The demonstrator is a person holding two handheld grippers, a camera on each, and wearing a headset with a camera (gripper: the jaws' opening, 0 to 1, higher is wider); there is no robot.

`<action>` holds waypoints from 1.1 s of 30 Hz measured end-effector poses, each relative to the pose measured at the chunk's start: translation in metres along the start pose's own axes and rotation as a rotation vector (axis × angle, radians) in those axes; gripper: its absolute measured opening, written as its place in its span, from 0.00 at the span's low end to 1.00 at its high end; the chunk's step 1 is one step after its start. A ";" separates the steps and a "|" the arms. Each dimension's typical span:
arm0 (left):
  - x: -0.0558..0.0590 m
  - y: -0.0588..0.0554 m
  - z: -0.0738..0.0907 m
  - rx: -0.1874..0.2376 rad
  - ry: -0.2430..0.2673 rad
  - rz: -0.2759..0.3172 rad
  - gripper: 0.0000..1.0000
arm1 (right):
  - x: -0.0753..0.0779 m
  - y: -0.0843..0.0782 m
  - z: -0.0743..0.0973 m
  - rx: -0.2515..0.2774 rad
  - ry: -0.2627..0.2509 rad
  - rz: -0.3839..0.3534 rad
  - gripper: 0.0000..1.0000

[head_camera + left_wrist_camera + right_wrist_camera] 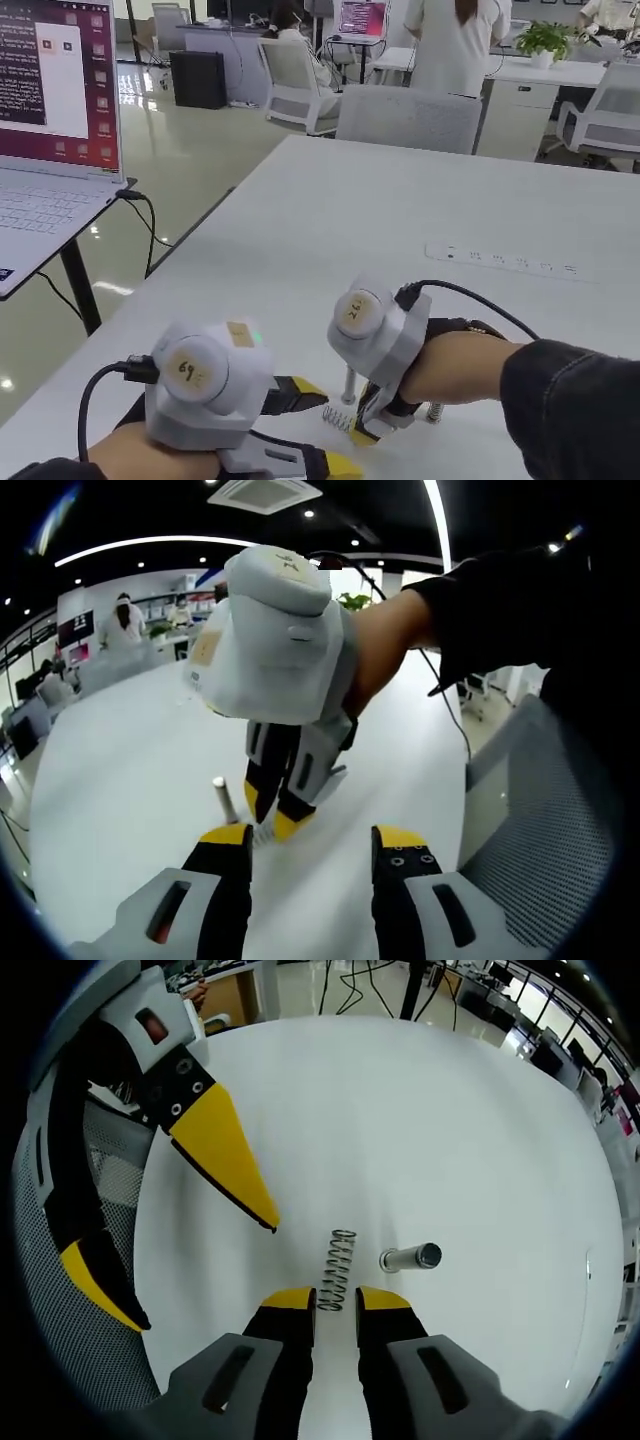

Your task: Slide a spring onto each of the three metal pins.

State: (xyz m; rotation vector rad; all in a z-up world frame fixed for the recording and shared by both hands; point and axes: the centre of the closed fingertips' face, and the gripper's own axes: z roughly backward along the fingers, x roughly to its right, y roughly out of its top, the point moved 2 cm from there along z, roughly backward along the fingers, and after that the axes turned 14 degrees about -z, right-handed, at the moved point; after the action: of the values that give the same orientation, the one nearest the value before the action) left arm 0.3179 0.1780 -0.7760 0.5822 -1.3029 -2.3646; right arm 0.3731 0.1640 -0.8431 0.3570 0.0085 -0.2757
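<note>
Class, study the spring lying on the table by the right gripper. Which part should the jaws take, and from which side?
Probably the near end of the spring, pinched across its coils from above. It lies flat, pointing away from the right gripper, so the jaws can straddle its width, and the far end is left free for the pin.

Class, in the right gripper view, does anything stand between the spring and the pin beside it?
Nothing visible does. The spring lies on bare table apart from the pin, one end between the right tongs; the left tongs stand clear.
</note>
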 end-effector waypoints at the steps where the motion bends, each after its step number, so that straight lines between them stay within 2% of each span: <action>1: 0.000 0.000 0.000 -0.001 -0.001 0.000 0.41 | 0.000 0.000 0.000 -0.001 -0.001 -0.001 0.13; 21: 0.001 0.000 0.000 -0.003 -0.004 0.000 0.41 | -0.004 -0.001 -0.003 0.004 0.003 0.003 0.08; 28: 0.004 -0.001 -0.001 -0.009 -0.011 -0.003 0.41 | -0.009 -0.010 0.000 -0.028 0.007 0.018 0.07; 33: 0.005 -0.001 -0.002 -0.011 -0.013 -0.006 0.41 | -0.009 -0.017 0.006 -0.029 0.009 0.020 0.07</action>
State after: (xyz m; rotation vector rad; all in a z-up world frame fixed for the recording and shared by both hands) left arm 0.3148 0.1747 -0.7783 0.5687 -1.2953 -2.3827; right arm 0.3598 0.1491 -0.8423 0.3289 0.0176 -0.2538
